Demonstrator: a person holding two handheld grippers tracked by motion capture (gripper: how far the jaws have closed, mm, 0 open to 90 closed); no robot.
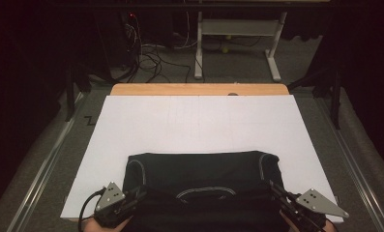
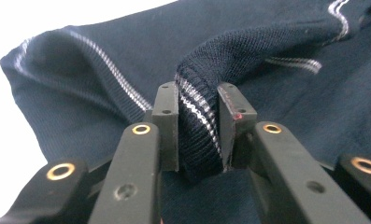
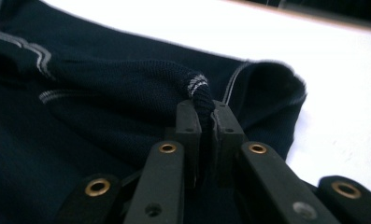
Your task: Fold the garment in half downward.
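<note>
Navy knit shirt (image 1: 199,171) is lying on the white worktop (image 1: 199,123), its long axis running from the left claw (image 1: 134,195) to the right claw (image 1: 276,193). A striped cuff is being clenched by each, at the shirt's near corners.

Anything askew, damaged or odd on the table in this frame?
Nothing damaged. The dark navy knit garment with pale stripes lies partly folded on the white sheet; its striped edge is bunched where the left tool and right tool pinch it.
</note>
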